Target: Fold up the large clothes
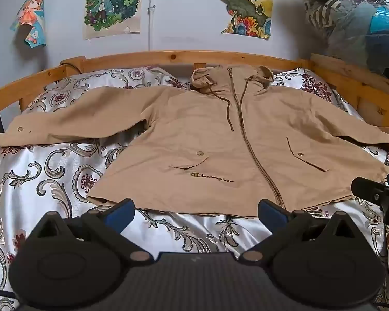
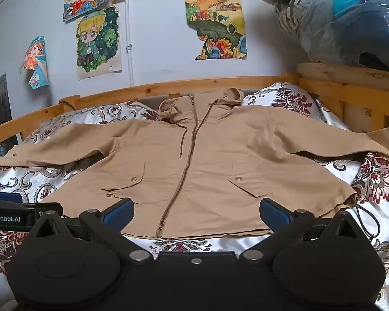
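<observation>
Both wrist views near jacket (image 1: 207, 140) hem

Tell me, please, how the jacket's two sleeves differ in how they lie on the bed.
The picture-left sleeve lies flat on the bedspread, its snap cuff fully visible. The picture-right sleeve runs off toward the wooden frame, its cuff out of view and a shadowed gap beneath it. Both are tan and spread outward, unfolded.

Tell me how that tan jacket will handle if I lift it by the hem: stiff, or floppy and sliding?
The jacket lies flat with soft creases, so it will probably droop and fold on itself. The bedspread looks satiny, so the cloth may slide when pushed. The hood and spread sleeves will likely trail.
</observation>
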